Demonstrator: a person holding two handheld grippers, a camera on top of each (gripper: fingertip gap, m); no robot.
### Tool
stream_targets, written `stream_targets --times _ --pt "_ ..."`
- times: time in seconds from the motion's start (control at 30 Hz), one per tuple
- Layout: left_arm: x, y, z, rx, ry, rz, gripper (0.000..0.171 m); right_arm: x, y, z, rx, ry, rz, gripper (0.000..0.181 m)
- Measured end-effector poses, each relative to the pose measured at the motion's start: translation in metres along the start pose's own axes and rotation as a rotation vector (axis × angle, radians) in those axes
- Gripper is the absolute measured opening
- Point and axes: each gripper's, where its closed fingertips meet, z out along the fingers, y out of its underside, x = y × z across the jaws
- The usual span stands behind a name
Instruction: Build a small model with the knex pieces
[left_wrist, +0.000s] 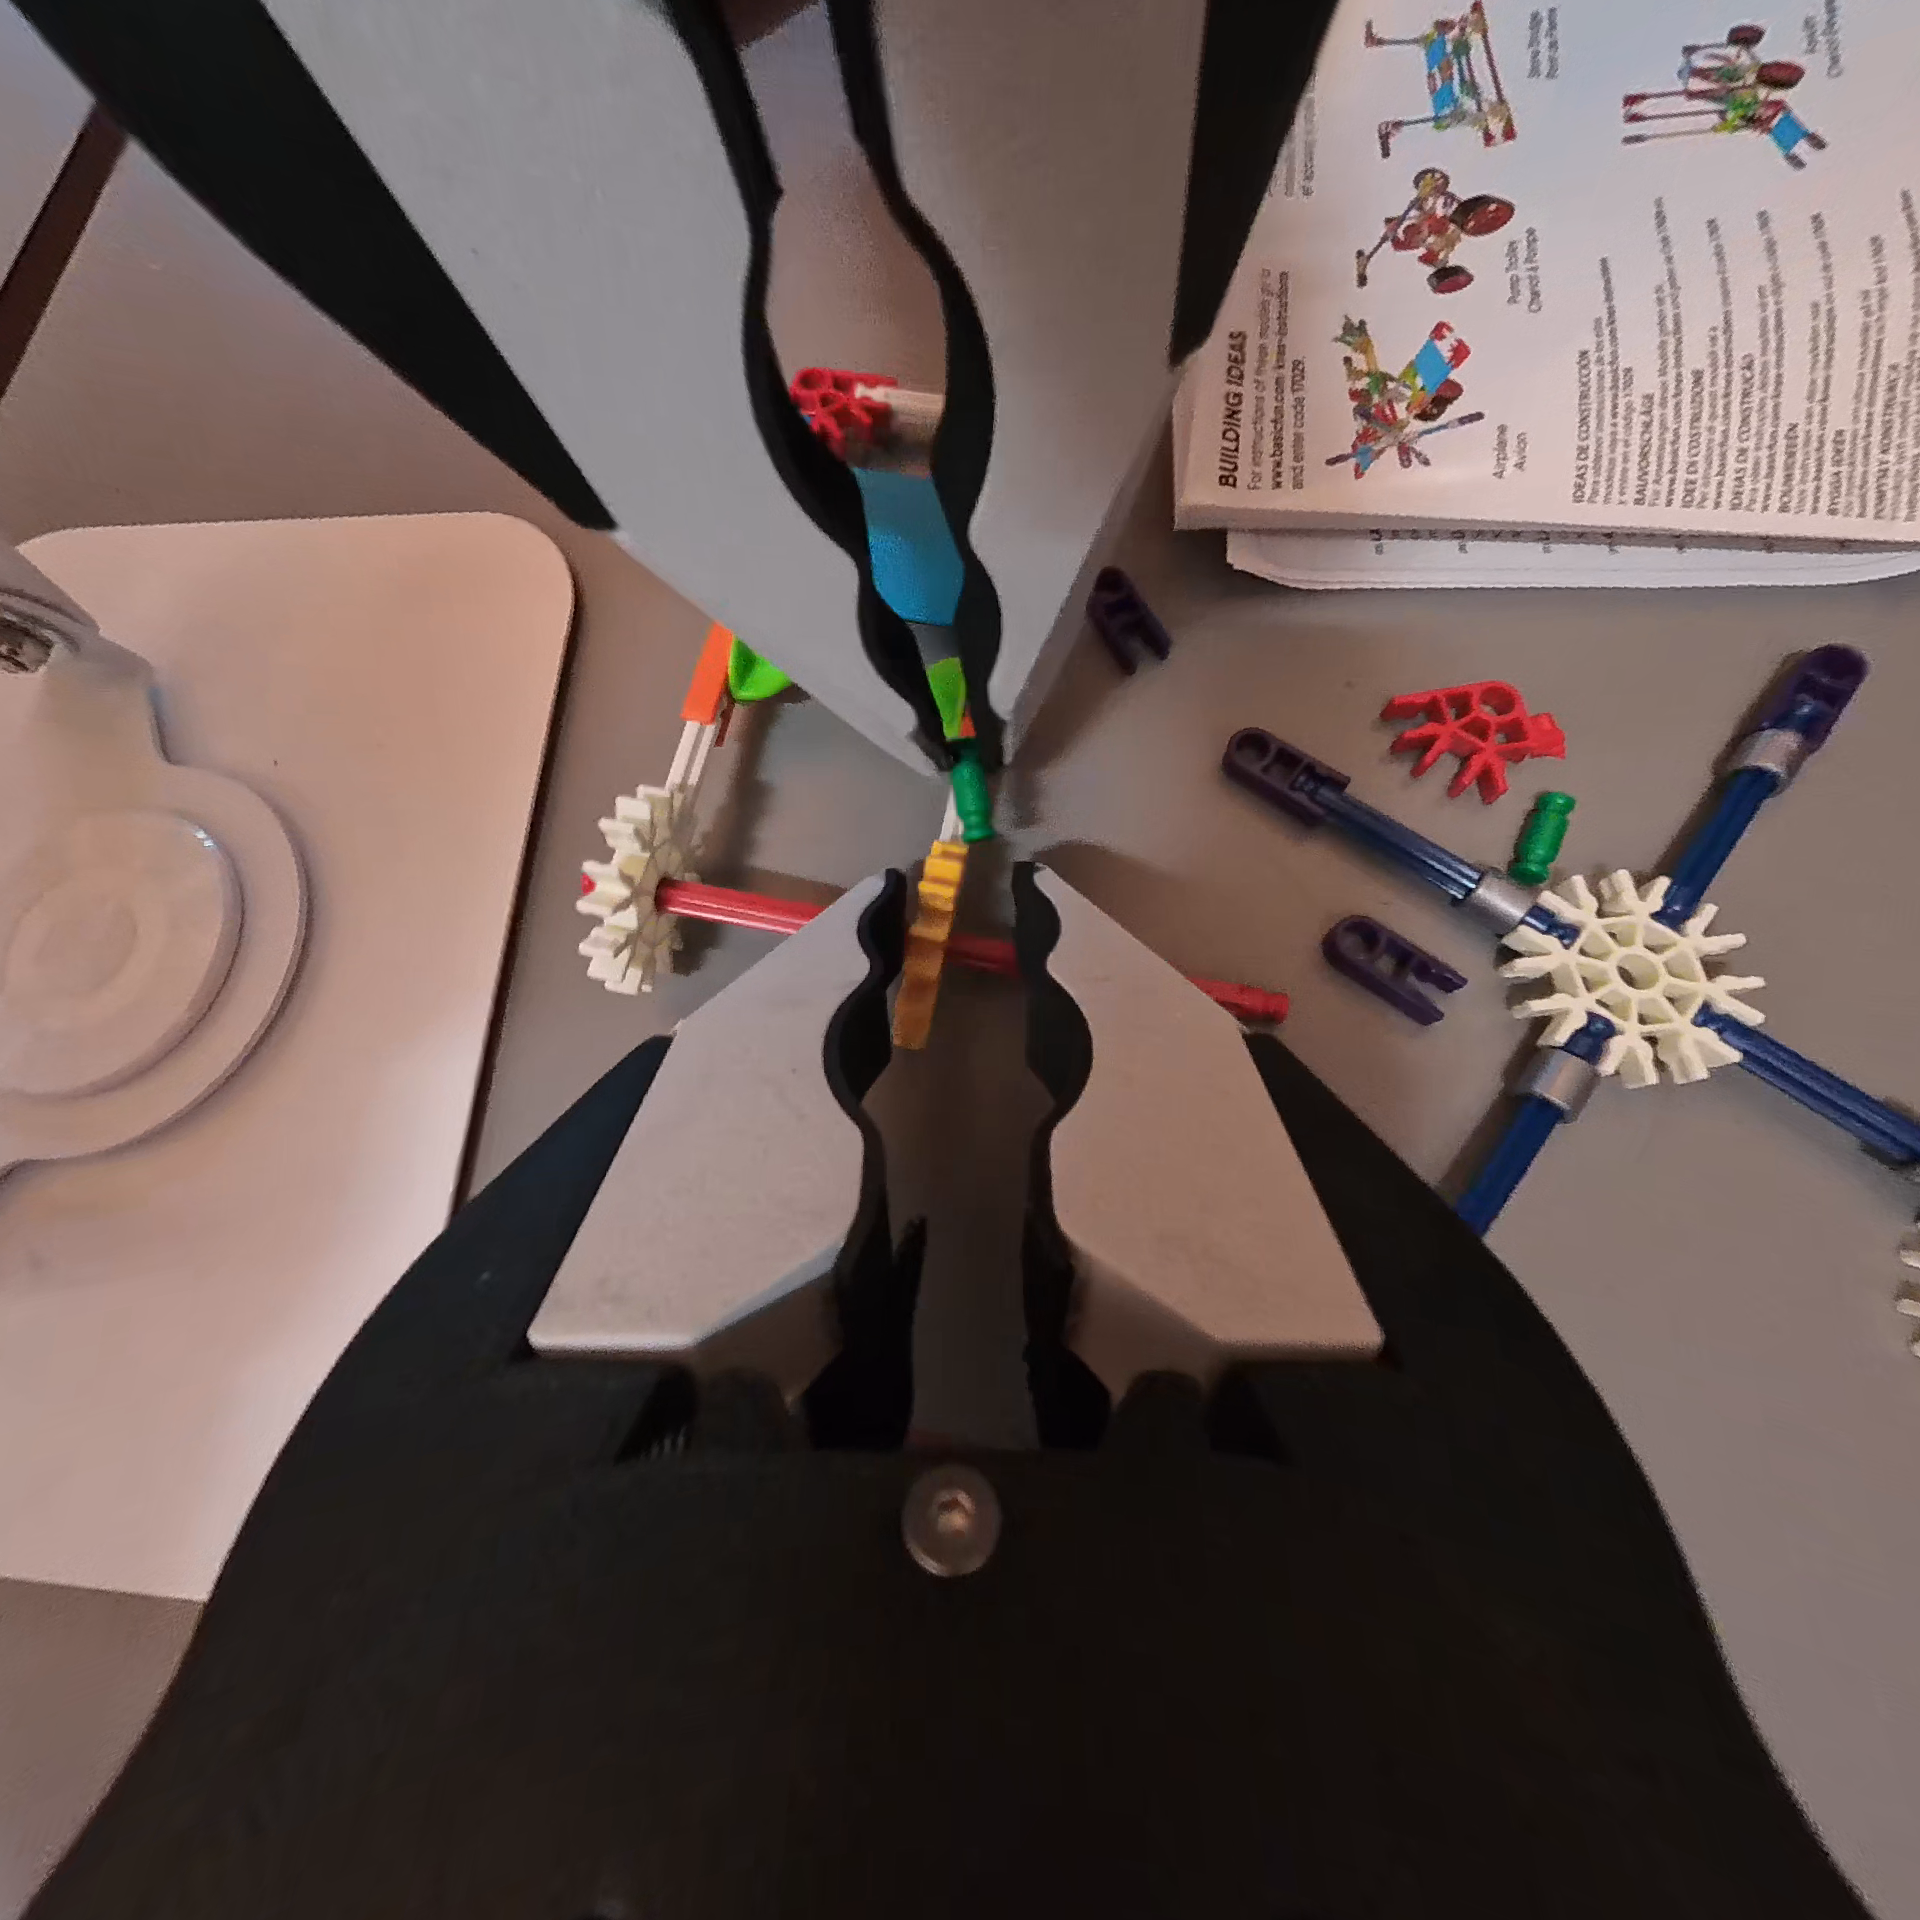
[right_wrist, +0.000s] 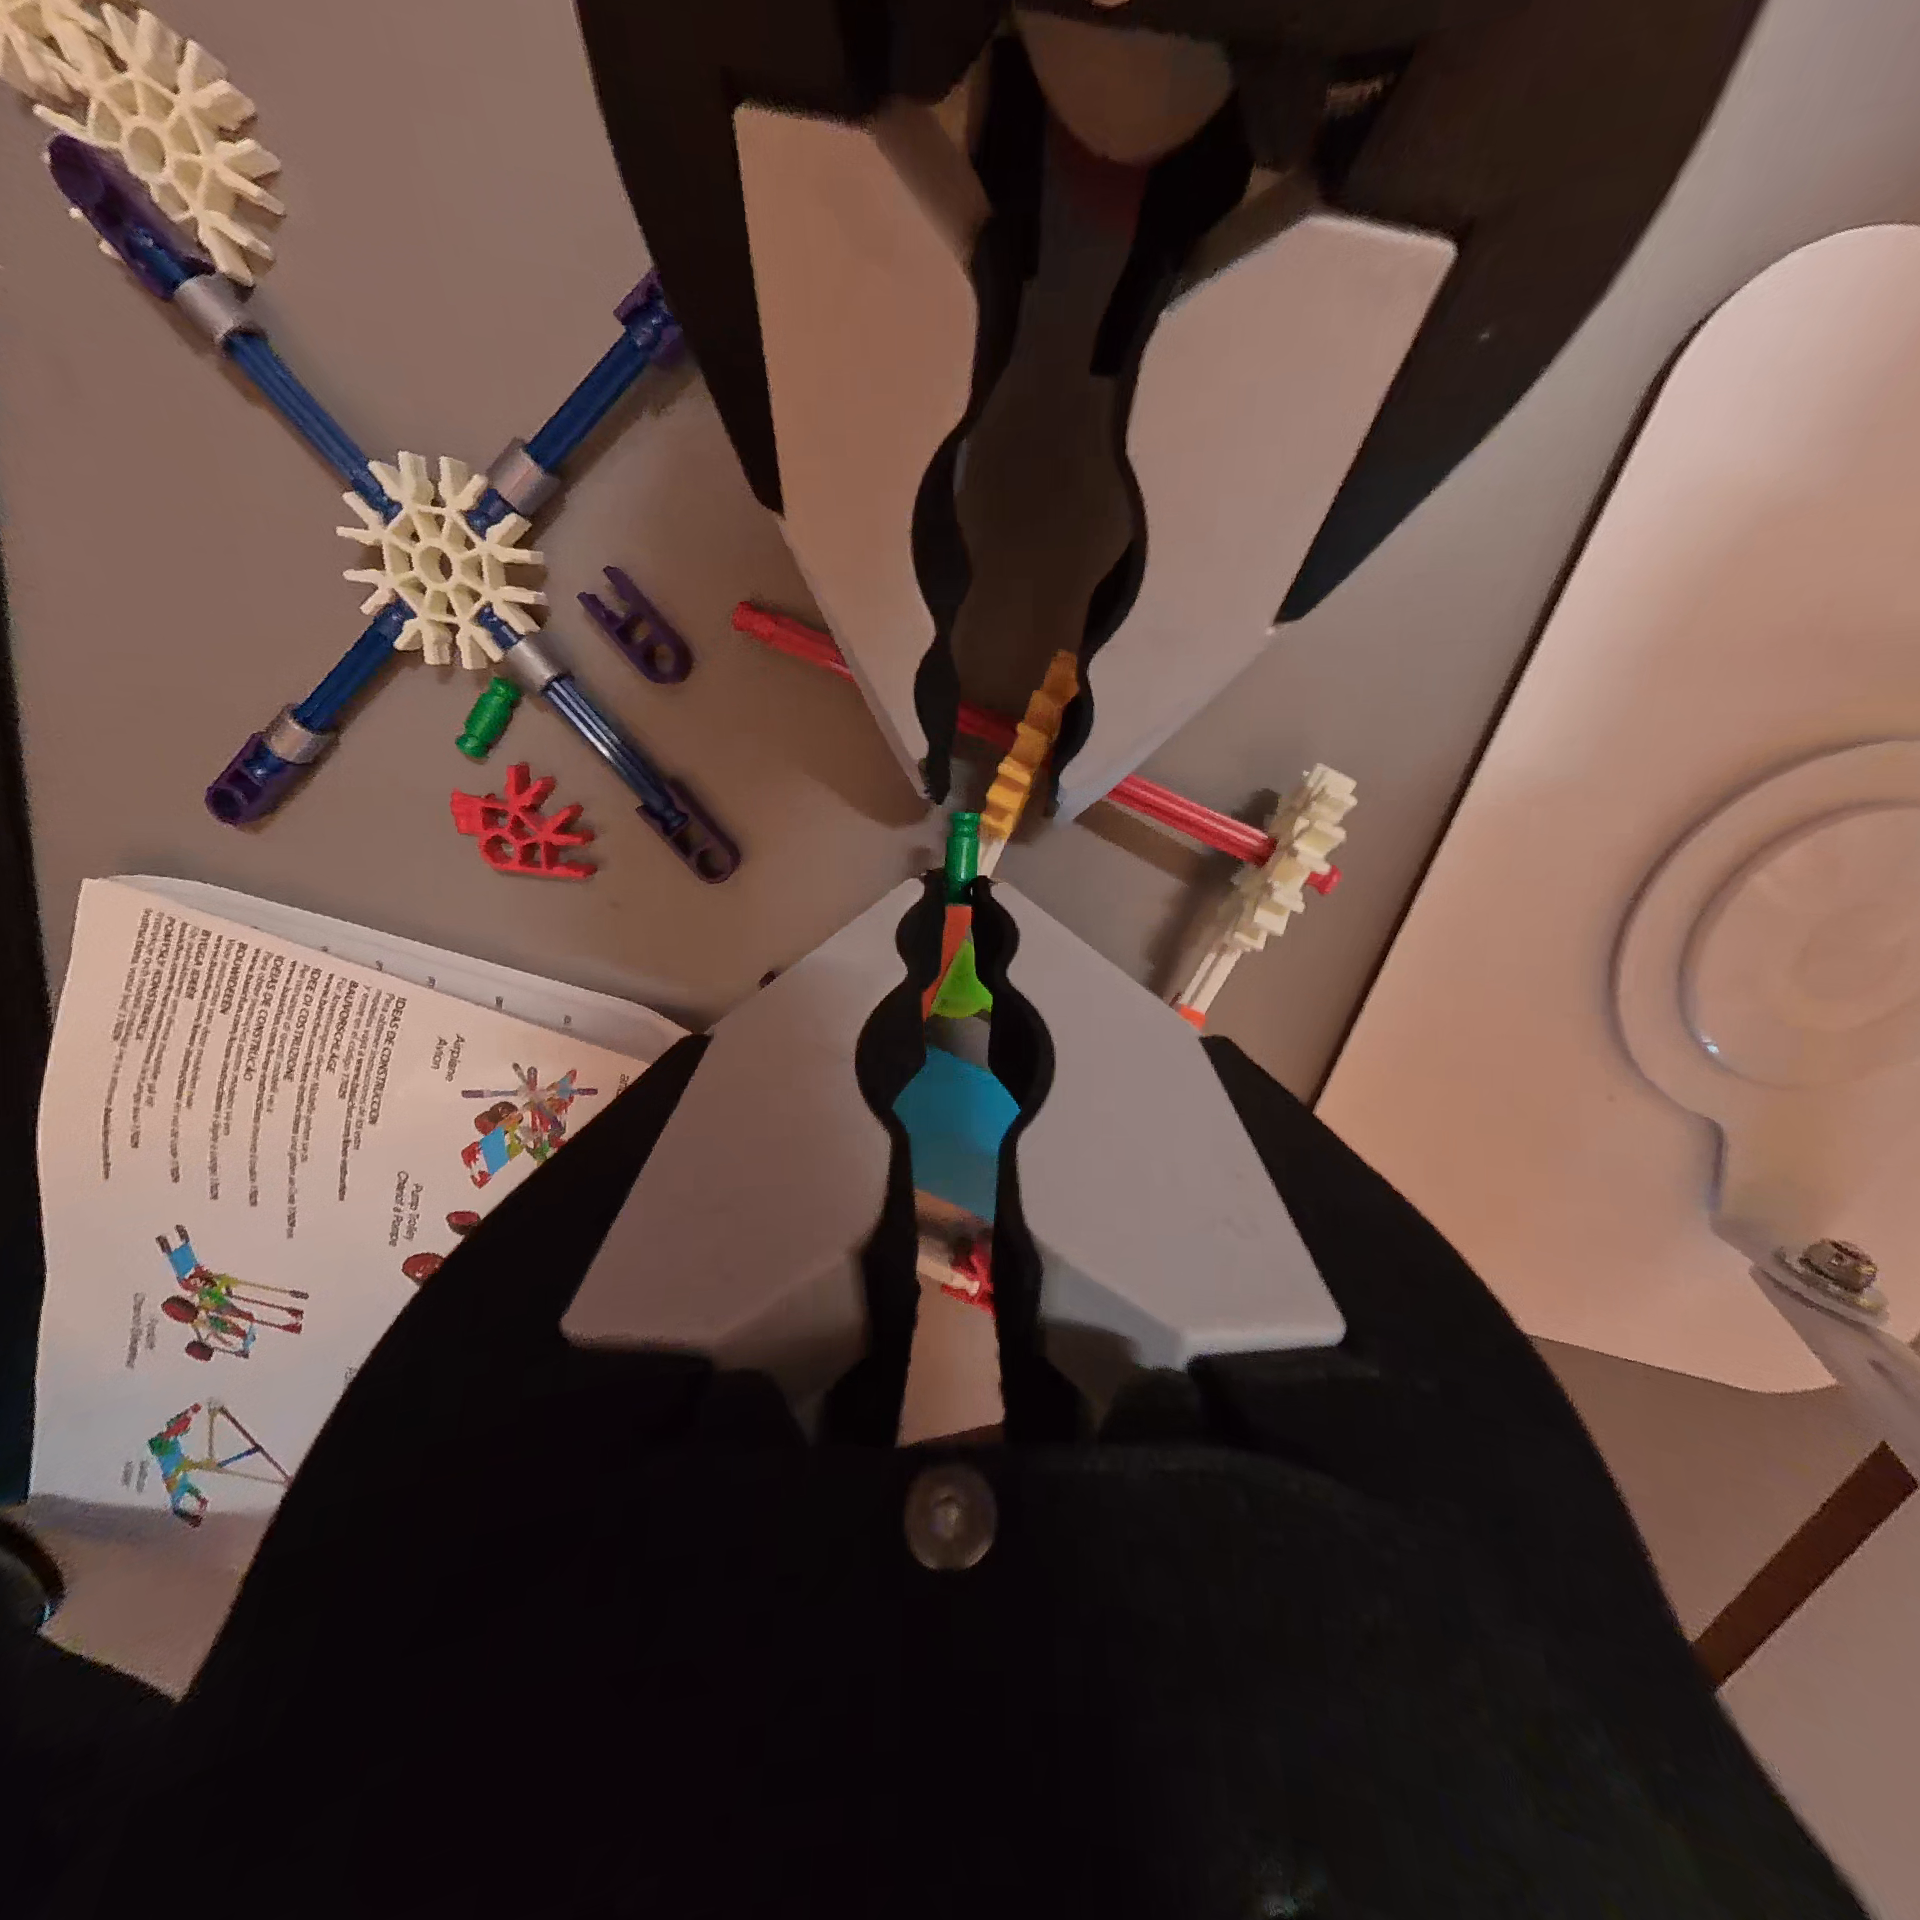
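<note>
My two grippers meet tip to tip over a small toy build on the grey table. My right gripper (right_wrist: 961, 883) is shut on a short green rod (right_wrist: 961, 847), also seen in the left wrist view (left_wrist: 971, 800). The rod's free end is at a yellow connector (left_wrist: 928, 945) on a red rod (left_wrist: 727, 904). My left gripper (left_wrist: 961, 878) straddles that connector with its jaws slightly apart and a gap on one side. A white gear (left_wrist: 634, 899) sits on the red rod's end. A blue panel (right_wrist: 951, 1132) shows between the right fingers.
A cross of blue rods on a white snowflake connector (left_wrist: 1626, 977) lies beside the grippers. Near it are a red connector (left_wrist: 1475, 732), a loose green rod (left_wrist: 1540, 836) and purple clips (left_wrist: 1387, 966). An instruction booklet (left_wrist: 1558, 312) and a pale base plate (left_wrist: 312, 831) flank the build. My two grippers' fingertips are within a few centimetres of each other.
</note>
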Motion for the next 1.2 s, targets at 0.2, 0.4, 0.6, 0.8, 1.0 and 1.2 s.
stream_targets --times 0.2,0.4,0.6,0.8,1.0,1.2 --pt "-0.003 0.002 -0.002 0.002 -0.04 0.008 0.027 0.01 -0.003 0.0 0.05 0.036 0.057 0.002" --pt "-0.012 0.0 -0.016 0.022 -0.124 0.04 0.027 0.017 -0.001 -0.003 0.139 0.107 0.13 0.003" --pt "-0.012 0.011 -0.01 -0.008 -0.18 0.134 0.024 0.016 -0.005 0.007 0.141 0.149 0.15 0.003" --pt "-0.014 0.013 -0.009 -0.016 -0.193 0.144 0.028 0.025 -0.011 0.006 0.145 0.179 0.182 0.002" --pt "-0.014 0.012 -0.01 0.0 -0.194 0.145 0.015 0.024 -0.016 0.01 0.14 0.165 0.201 0.002" --pt "-0.013 0.013 -0.008 -0.015 -0.2 0.169 0.013 0.023 -0.017 0.011 0.118 0.138 0.209 0.002"
